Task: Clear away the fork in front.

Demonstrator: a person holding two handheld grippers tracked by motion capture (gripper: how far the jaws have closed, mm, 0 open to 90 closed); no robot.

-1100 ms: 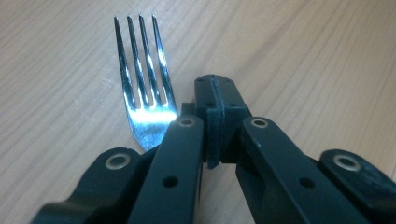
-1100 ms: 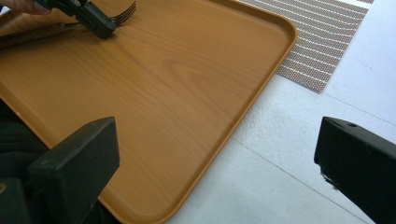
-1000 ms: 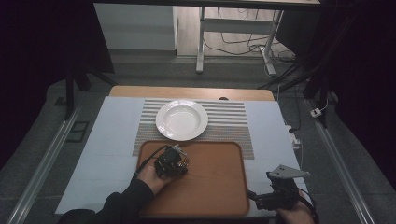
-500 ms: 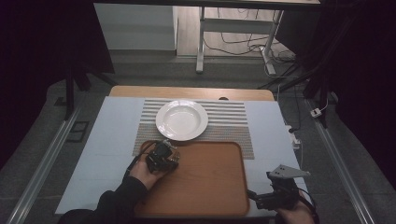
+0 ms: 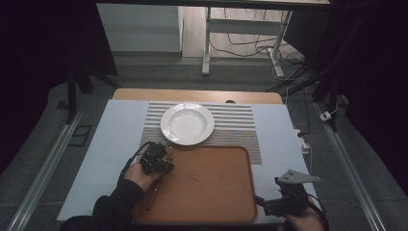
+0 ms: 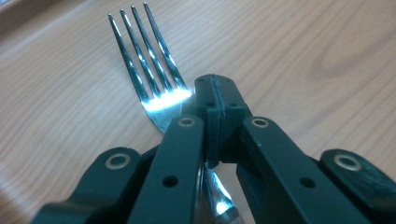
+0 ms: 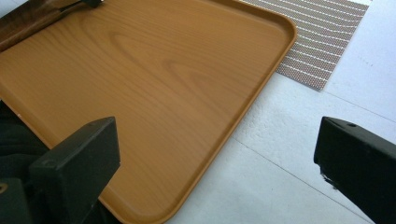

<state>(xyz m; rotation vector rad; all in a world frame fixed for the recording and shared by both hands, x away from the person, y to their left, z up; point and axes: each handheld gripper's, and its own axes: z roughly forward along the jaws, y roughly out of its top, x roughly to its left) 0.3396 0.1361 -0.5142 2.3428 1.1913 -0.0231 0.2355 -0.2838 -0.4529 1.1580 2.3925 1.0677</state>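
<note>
Your left hand-held gripper (image 5: 155,158) slid across the tray (image 5: 211,192) toward nine o'clock over that last second, jaws clamped tight on the fork (image 6: 154,79), its handle trailing back toward six o'clock. That carried the fork to the tray's left edge, just below the plate (image 5: 187,123). Your right hand-held gripper (image 5: 269,206) waited at five o'clock, jaws wide and empty.

Your tray (image 5: 207,187) lies nearest you, the plate (image 5: 187,123) beyond it on the mat (image 5: 240,126) (the fork (image 5: 153,196) is at the tray's left edge).
</note>
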